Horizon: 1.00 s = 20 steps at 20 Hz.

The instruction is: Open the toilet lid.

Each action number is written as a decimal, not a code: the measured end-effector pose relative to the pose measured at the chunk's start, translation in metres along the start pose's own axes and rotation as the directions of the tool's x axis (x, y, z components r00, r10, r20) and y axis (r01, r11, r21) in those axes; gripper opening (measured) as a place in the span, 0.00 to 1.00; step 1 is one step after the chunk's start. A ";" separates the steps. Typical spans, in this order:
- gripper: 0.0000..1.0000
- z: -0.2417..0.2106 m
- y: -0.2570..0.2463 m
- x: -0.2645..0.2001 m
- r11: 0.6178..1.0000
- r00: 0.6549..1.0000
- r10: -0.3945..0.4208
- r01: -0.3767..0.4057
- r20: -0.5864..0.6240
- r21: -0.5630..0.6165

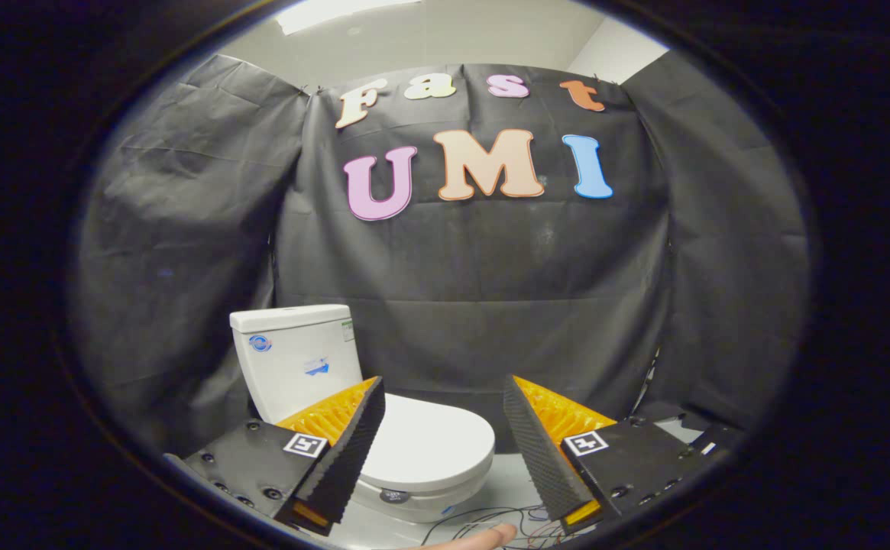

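Your gripper (445,428) has black screw-dotted bodies, a square tag each, ribbed fingers (353,443), maybe your fingertip (490,537) below.

Toilet lid (422,447) down, ahead between spread fingers (357,443); tank (296,355) behind, cables (483,523) in front.

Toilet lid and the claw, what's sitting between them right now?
Nothing: in the gripper view the open claw hangs short of the closed toilet lid, which shows through the gap between its fingers with bare air between.

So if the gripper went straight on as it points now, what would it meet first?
Probably the closed white toilet lid, lying ahead between the open fingers of the gripper; depth is unclear, so it might pass above it to the black cloth wall.
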<state>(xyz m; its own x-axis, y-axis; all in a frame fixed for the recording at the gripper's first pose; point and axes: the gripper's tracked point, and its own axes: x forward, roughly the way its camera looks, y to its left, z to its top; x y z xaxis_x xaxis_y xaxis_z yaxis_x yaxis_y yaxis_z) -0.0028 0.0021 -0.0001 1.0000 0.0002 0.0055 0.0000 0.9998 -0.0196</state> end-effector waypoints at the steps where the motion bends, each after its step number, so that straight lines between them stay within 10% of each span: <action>1: 0.97 0.000 0.000 -0.001 1.000 1.000 0.000 0.000 0.000 -0.001; 12: 0.96 0.006 0.000 0.030 1.000 0.999 -0.012 0.012 0.032 -0.003; 20: 0.96 -0.087 0.037 0.077 0.963 0.997 0.067 -0.053 -0.044 0.264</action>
<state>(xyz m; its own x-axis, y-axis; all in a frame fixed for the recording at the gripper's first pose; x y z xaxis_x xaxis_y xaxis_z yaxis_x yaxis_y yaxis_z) 0.0746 0.0371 -0.0876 0.9970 0.0663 -0.0395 -0.0547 0.9681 0.2445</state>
